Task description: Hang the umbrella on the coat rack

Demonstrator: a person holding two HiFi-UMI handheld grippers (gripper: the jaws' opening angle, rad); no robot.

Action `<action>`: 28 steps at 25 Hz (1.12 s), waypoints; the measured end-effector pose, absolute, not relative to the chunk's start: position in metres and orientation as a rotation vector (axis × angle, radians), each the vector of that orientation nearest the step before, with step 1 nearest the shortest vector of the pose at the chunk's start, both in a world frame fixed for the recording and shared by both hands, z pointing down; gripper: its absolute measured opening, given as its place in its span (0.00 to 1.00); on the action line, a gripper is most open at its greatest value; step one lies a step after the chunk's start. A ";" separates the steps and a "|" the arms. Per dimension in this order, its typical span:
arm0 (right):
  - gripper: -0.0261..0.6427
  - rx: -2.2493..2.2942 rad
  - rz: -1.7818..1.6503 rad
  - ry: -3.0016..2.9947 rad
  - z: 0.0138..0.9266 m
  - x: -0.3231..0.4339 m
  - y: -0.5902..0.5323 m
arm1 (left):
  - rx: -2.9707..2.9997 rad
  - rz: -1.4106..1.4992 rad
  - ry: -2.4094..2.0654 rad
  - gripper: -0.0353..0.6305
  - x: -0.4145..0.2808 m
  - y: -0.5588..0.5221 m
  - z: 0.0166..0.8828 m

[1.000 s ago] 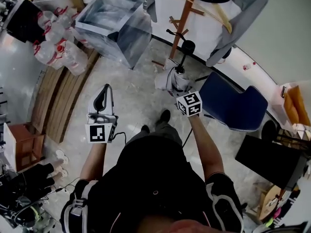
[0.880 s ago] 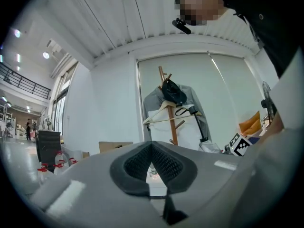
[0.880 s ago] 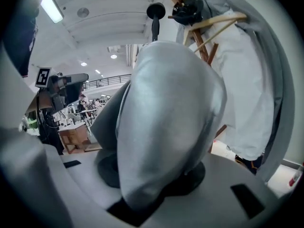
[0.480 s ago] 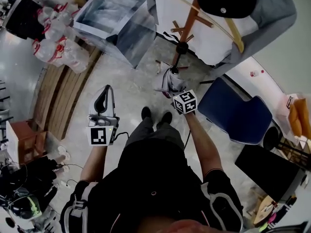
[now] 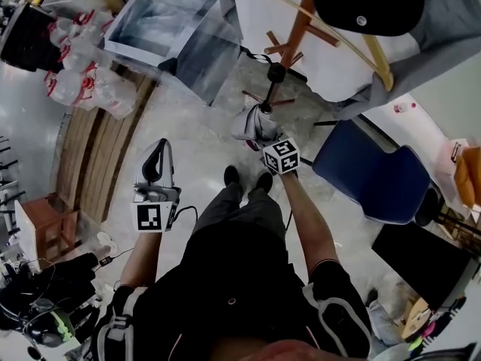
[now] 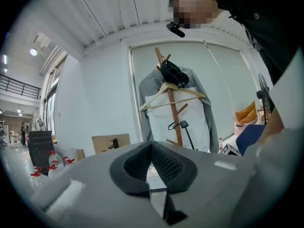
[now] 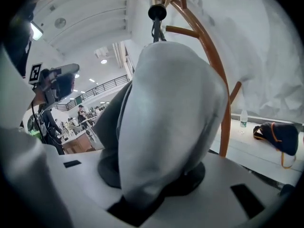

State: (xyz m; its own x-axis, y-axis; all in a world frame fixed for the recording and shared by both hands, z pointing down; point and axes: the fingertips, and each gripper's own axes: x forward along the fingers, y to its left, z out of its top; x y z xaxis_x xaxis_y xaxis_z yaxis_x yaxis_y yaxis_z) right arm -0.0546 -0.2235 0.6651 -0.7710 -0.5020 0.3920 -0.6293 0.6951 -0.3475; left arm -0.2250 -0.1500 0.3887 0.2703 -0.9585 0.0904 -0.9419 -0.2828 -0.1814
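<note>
1. Two grippers are in the person's hands. The right gripper (image 5: 264, 140) is clamped on the folded grey umbrella (image 5: 252, 122).
2. The umbrella points far, toward the wooden coat rack (image 5: 299, 22). Its black handle (image 5: 276, 72) is near the lower pegs; I cannot tell if it touches them.
3. The left gripper (image 5: 159, 162), at the left and well apart from the umbrella, has its jaws together with nothing between.
4. A grey jacket (image 5: 443, 36) and a black cap (image 5: 368, 2) hang on the rack.

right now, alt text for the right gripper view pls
The right gripper is clamped on a folded grey umbrella, whose black end points up beside the brown wooden coat rack. A white garment fills the upper right.
</note>
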 end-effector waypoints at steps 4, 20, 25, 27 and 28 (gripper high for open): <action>0.26 0.928 0.705 -2.624 0.667 -0.050 -0.227 | -2.447 -0.287 1.826 0.05 -0.226 -0.151 0.395; 0.26 0.974 0.806 -2.537 0.687 -0.038 -0.242 | -2.465 -0.324 1.824 0.06 -0.225 -0.160 0.405; 0.26 1.031 0.769 -2.492 0.697 -0.027 -0.250 | -2.465 -0.341 1.822 0.05 -0.227 -0.163 0.407; 0.26 1.062 0.723 -2.466 0.702 -0.021 -0.257 | -2.471 -0.333 1.822 0.05 -0.225 -0.166 0.407; 0.26 1.083 0.702 -2.452 0.704 -0.017 -0.260 | -2.476 -0.339 1.817 0.05 -0.224 -0.166 0.409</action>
State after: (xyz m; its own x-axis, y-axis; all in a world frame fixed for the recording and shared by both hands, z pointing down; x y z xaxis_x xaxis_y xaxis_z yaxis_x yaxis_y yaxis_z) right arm -0.0168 -0.2598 0.7040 -0.6367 -0.5766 0.5120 -0.7602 0.5807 -0.2913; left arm -0.2243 -0.1663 0.4086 0.2851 -0.9474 0.1453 -0.9361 -0.3078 -0.1704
